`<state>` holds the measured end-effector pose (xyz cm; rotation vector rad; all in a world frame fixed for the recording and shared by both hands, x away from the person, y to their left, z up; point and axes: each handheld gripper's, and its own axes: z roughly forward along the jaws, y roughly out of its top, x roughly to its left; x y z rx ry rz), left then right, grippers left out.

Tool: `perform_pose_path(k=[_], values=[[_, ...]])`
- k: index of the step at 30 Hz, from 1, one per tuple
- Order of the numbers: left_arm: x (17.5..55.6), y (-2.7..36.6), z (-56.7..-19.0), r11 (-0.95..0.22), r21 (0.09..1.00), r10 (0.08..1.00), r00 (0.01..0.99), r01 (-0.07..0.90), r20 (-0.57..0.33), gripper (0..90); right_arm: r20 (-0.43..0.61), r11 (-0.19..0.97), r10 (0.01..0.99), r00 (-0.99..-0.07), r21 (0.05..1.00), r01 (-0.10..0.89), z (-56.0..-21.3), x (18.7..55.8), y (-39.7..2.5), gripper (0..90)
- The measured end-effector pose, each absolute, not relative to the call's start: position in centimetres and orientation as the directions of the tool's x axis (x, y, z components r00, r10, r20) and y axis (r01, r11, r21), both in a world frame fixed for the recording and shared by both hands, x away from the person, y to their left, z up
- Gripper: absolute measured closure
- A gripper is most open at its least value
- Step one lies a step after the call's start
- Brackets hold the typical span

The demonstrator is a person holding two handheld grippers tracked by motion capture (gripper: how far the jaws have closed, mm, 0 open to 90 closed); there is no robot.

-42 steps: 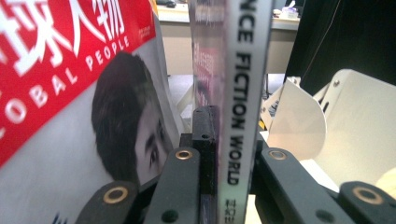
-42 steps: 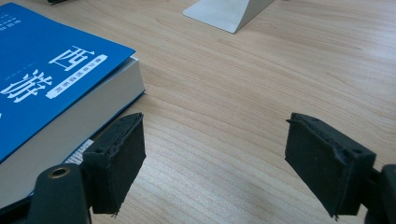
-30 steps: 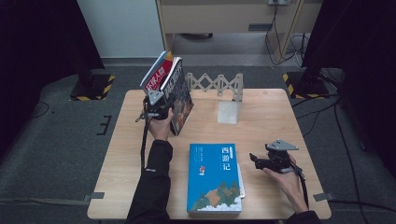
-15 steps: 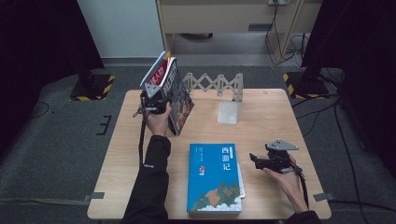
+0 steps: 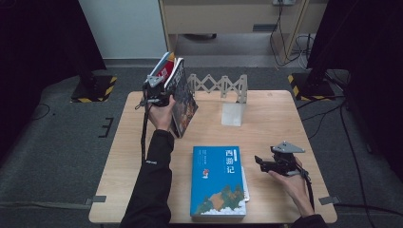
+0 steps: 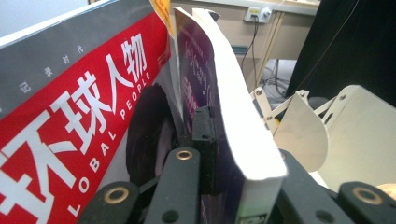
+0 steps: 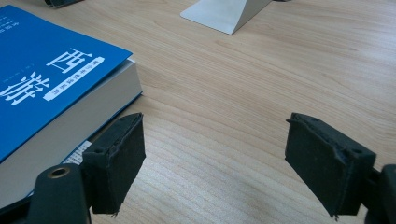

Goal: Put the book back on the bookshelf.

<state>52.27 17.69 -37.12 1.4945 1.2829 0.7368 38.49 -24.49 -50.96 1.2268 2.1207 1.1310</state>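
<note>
Blue book (image 5: 218, 180) is lying flat on the desk (image 5: 266, 137), near its front edge. Behind it and slightly right, the bookend (image 5: 234, 113) is standing. Left-behind the book, the left claw (image 5: 159, 97) is holding two books (image 5: 178, 92) upright. Right claw (image 5: 266, 164) is sitting just right of the book.

Left gripper (image 5: 159, 97), upper left of frame, has a couple of magazines (image 5: 178, 92) held up tilted off the wooden table (image 5: 285, 118). Blue book (image 5: 217, 182) lies flat bottom center, right gripper (image 5: 266, 164) just beside it, lower right.
</note>
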Motion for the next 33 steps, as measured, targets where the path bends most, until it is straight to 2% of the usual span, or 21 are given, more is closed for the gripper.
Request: perform_pose_path(k=[8,12,14,19,33], values=[[53.0,17.6,-37.0,0.103,0.951,0.950,0.254,0.290,-0.181,82.5,0.026,0.272,0.863,-0.505,0.819,0.506,-51.0,38.5,-24.5,20.4],[53.7,16.8,-36.6,0.055,0.963,0.960,0.252,0.264,-0.124,82.5,0.023,0.271,0.865,-0.501,0.820,0.504,-51.1,38.6,-24.7,20.5],[54.0,16.4,-36.7,0.057,0.966,0.959,0.254,0.253,-0.123,82.5,0.023,0.271,0.865,-0.500,0.819,0.505,-51.2,38.6,-24.7,20.5],[54.4,15.7,-37.5,0.031,0.967,0.964,0.247,0.254,-0.096,82.5,0.027,0.266,0.867,-0.497,0.819,0.509,-51.2,38.6,-24.8,20.6],[54.0,17.3,-38.0,0.030,0.960,0.967,0.233,0.277,-0.098,81.7,0.025,0.270,0.866,-0.499,0.818,0.509,-51.2,38.5,-24.8,20.8]])
